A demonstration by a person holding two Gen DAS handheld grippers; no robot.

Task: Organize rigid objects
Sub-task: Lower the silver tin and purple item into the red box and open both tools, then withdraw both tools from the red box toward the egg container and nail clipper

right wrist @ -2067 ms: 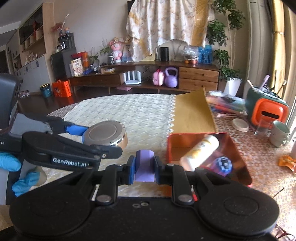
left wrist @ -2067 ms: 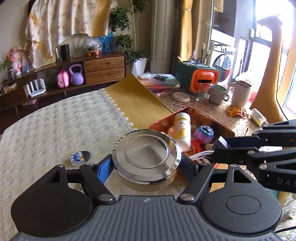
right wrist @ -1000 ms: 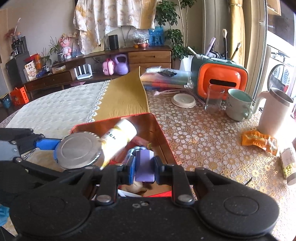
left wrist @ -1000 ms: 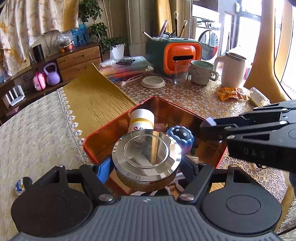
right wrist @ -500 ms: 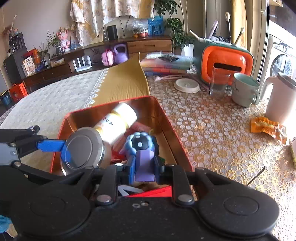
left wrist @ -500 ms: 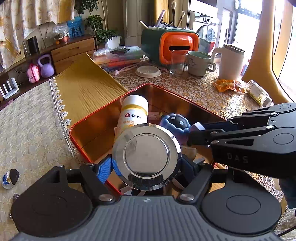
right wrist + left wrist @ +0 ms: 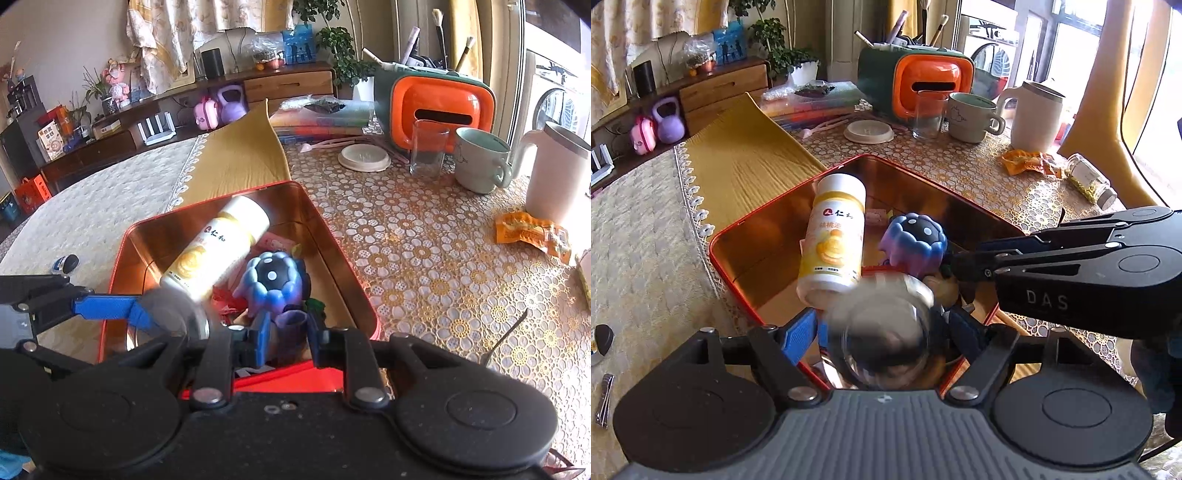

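A red metal box (image 7: 746, 236) (image 7: 332, 236) holds a white-and-yellow bottle (image 7: 834, 240) (image 7: 218, 247) and a blue-purple toy (image 7: 916, 240) (image 7: 273, 277). My left gripper (image 7: 882, 328) hangs over the box's near corner with its jaws opening. The round silver tin (image 7: 886, 332) between them is motion-blurred and tilted, no longer pressed by the pads. From the right wrist, the tin (image 7: 177, 314) shows beside the left gripper's blue finger (image 7: 110, 306). My right gripper (image 7: 288, 328) is shut on a small purple block (image 7: 291, 325) low over the box; its tips (image 7: 960, 266) reach in from the right.
Behind the box stand a glass (image 7: 927, 114), a mug (image 7: 971, 118), a white jug (image 7: 1034, 118), a white lid (image 7: 868, 131) and an orange-green holder (image 7: 923, 85). An orange packet (image 7: 1027, 162) and a jar (image 7: 1089, 181) lie right. A nail clipper (image 7: 604, 398) lies left.
Both grippers came from over the cloth to over the red box and tipped downward. The silver tin, held firmly before, now tilts and blurs loose between the left jaws.
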